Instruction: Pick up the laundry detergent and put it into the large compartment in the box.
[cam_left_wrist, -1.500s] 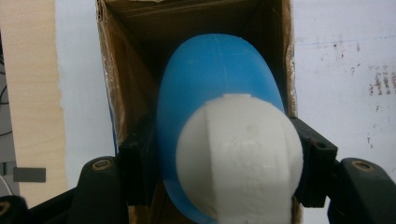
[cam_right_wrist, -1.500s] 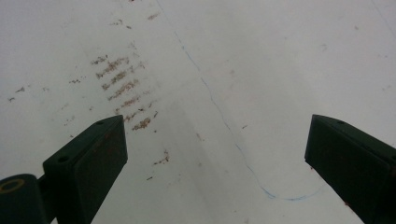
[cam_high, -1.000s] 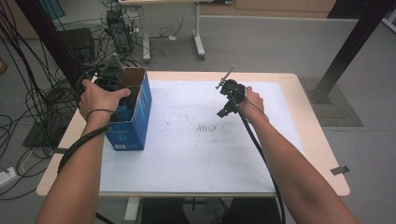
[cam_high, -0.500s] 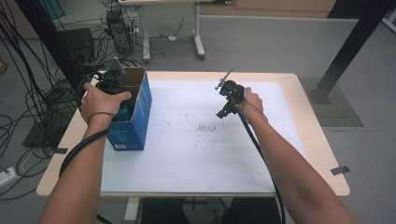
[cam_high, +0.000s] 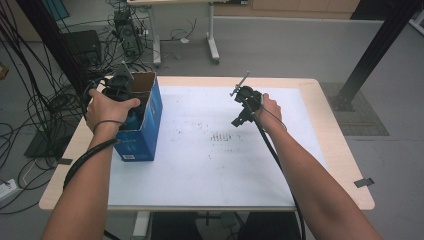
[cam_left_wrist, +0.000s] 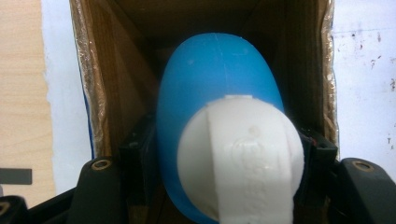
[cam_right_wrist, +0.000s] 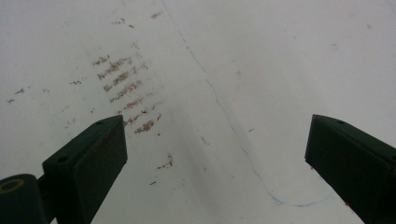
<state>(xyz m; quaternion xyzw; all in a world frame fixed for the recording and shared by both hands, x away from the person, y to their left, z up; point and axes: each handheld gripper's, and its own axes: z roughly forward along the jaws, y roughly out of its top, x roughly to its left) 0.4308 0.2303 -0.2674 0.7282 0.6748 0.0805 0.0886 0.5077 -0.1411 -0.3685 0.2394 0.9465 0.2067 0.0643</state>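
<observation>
In the high view the left gripper (cam_high: 121, 86) sits at about nine o'clock on the table (cam_high: 330, 150), reaching down into the open top of a blue cardboard box (cam_high: 145, 130) that stands upright near the table's left edge. The left gripper view looks straight into that box (cam_left_wrist: 100, 93): its fingers (cam_left_wrist: 135, 158) are clenched on a blue bottle with a white cap (cam_left_wrist: 215, 116), one on each side of the bottle's body, just below the cap. The bottle stands inside the box, between its brown inner walls, cap toward the camera. The right gripper (cam_high: 243, 109) hangs over the white sheet (cam_high: 200, 165) that covers the table, at roughly one o'clock from the sheet's middle and well apart from the box. In the right gripper view its fingers (cam_right_wrist: 88, 163) are spread wide and released, with nothing between them, above the bare sheet (cam_right_wrist: 261, 60); brown smudge marks (cam_right_wrist: 123, 88) lie at about ten o'clock and a thin blue pen line (cam_right_wrist: 224, 112) runs down toward five o'clock.
</observation>
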